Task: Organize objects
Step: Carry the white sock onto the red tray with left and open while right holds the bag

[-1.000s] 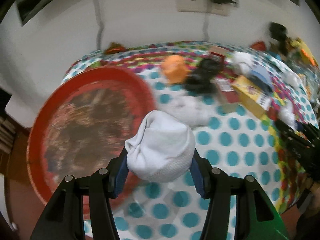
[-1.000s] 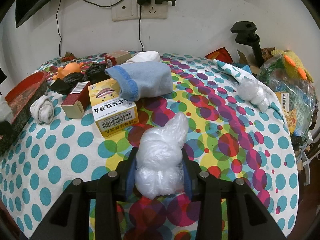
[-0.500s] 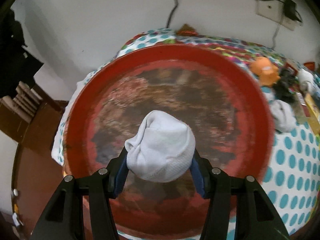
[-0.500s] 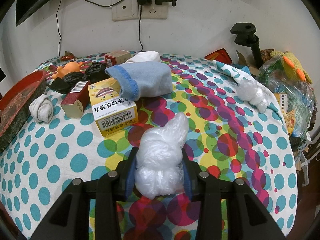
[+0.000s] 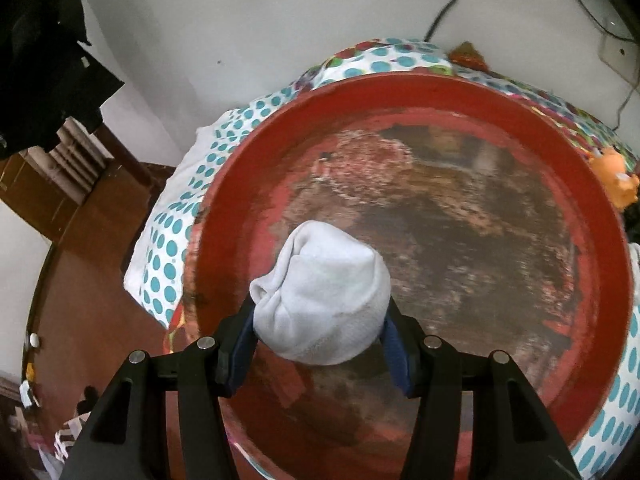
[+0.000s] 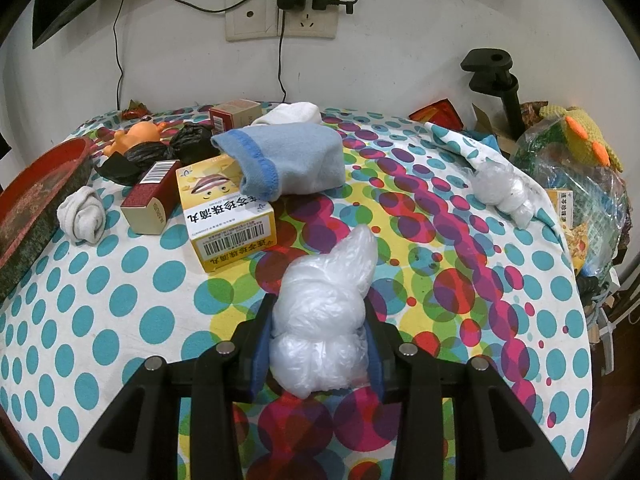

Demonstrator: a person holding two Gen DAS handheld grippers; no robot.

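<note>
white sock (image 5: pixel 324 300) over tray (image 5: pixel 592 208); bag (image 6: pixel 324 320) gripped

left claw (image 5: pixel 320 344): black angular arms | blue pads on inner faces | four round silver screws across the frame || right claw (image 6: pixel 318 354): same black build | blue pads | four silver screws

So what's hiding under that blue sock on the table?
The blue sock lies over the back of a yellow box. A white sock peeks out behind it. Whatever else lies beneath is covered.
</note>
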